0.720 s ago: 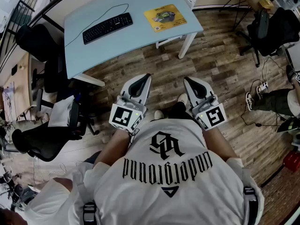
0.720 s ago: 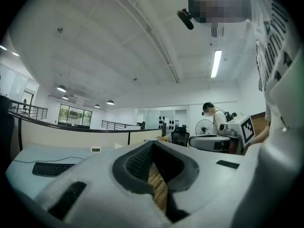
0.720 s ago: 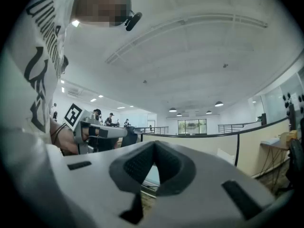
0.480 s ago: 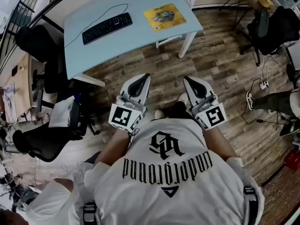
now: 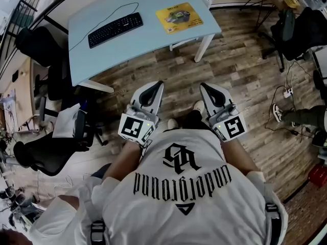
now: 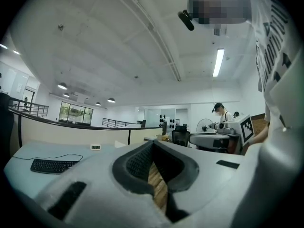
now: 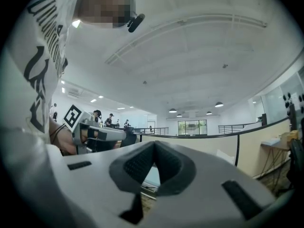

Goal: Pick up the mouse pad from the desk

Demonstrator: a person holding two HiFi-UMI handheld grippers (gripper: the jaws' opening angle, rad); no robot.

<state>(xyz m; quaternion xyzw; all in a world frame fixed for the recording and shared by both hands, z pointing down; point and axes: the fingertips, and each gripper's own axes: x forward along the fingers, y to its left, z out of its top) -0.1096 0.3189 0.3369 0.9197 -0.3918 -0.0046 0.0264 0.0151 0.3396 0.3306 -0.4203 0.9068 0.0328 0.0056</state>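
The reach has not begun, as far as I can judge: the left claw (image 5: 157, 84) and the right claw (image 5: 204, 87) are held level close to the person's body, both clenched with nothing between their jaws, well apart from the mouse pad (image 5: 179, 17). That yellow pad lies flat near the right end of the pale blue table (image 5: 148, 47), apart from a black keyboard (image 5: 115, 29) to its left. The next move probably calls for stepping up to the table, opening one claw and catching the pad's thin edge. Around it is an open office with a wooden floor (image 5: 240, 70) and a black chair (image 5: 46, 160).
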